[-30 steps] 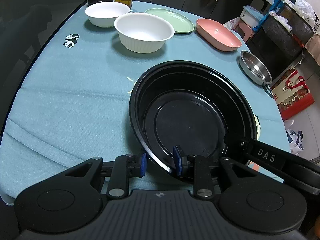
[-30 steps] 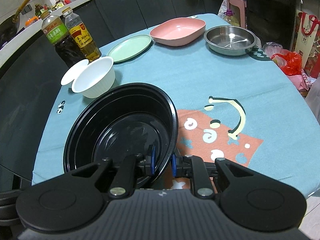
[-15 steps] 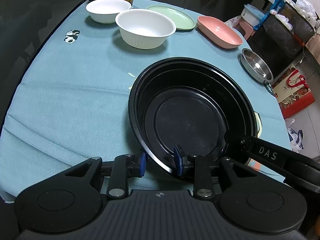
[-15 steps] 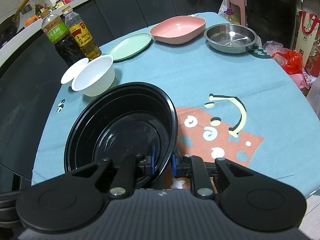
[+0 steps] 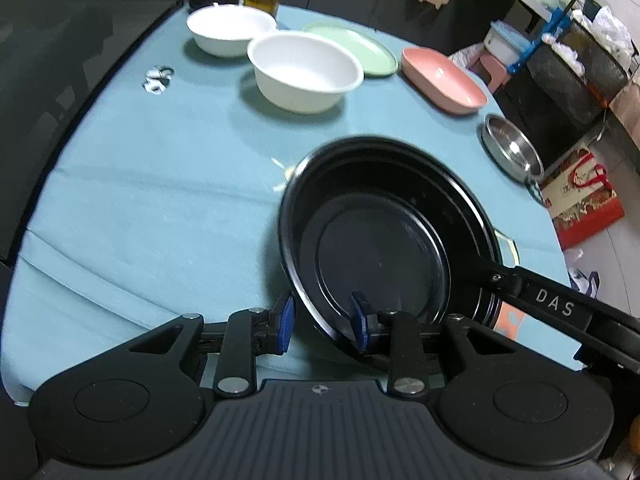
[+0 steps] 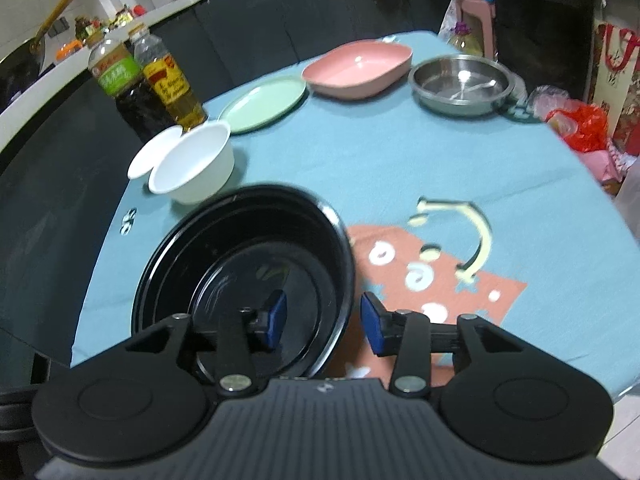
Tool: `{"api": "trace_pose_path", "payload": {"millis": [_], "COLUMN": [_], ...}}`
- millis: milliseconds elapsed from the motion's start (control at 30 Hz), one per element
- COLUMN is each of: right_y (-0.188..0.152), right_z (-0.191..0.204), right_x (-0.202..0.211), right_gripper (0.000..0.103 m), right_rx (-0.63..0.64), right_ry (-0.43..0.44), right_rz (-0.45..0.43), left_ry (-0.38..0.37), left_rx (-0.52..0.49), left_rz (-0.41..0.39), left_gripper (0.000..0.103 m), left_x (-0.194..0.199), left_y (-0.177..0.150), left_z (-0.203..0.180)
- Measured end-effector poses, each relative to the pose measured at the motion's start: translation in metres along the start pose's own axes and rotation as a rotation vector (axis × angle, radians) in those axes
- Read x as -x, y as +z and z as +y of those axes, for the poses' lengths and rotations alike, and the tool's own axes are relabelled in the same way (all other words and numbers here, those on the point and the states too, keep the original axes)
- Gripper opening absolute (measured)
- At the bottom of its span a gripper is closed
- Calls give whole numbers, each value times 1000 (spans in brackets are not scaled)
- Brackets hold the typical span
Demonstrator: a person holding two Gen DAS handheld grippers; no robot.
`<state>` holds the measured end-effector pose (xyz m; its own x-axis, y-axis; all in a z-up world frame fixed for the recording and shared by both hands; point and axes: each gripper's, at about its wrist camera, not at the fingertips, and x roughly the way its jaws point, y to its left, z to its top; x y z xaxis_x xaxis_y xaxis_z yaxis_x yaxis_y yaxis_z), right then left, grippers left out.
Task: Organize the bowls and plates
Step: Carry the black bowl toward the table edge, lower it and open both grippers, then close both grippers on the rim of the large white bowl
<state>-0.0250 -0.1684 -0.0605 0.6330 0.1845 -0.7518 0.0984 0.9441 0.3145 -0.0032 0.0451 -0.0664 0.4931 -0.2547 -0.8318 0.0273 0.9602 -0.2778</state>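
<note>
The black bowl (image 5: 384, 236) sits on the desk (image 5: 168, 184). The right tongs (image 6: 324, 318) have just been opening and stand released, straddling its rim. The left tongs (image 5: 322, 322) also straddle the near rim, both pads apart from it, released.

Black bowl (image 5: 384, 240) (rim between jaws)

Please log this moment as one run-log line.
left tongs: straddling round black plastic bowl rim | right tongs: just opened, rim between

"DAS" – white letters on right gripper (image 5: 460, 280) finger – bottle labels unreadable
</note>
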Motion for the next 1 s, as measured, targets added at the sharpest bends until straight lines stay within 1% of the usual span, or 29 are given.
{"api": "trace_pose_path", "payload": {"millis": [167,267,400,567,667,767,867,1000], "right_y": [10,18,28,45,55,64,74,87], "right_z": [-5,-7,-6,4,12,22,31,42], "right_x": [3,5,7,3,-5,-14,-22,-38], "right_gripper": [44,44,44,45,45,45,45,45], "right_rx": [-8,-12,1,32,55,79,105,127], "right_ry": [-8,-8,-4,6,18,35,47,55], "right_rz": [-32,-55,-82,-109,-102,-86,-76,-54], "left_ry": [5,32,45,96,120,110,101,134], "left_rx": [3,26,65,54,52,69,85,88], "left_rz": [-48,-82,-129,-195,-201,-195,-211,-210], "left_gripper": [28,30,31,36,37,37,38,38], "left_x": [14,15,15,11,5,-2,-8,-21], "left_y": [8,16,33,54,65,81,95,114], "left_z": [4,8,15,15,15,17,18,18]}}
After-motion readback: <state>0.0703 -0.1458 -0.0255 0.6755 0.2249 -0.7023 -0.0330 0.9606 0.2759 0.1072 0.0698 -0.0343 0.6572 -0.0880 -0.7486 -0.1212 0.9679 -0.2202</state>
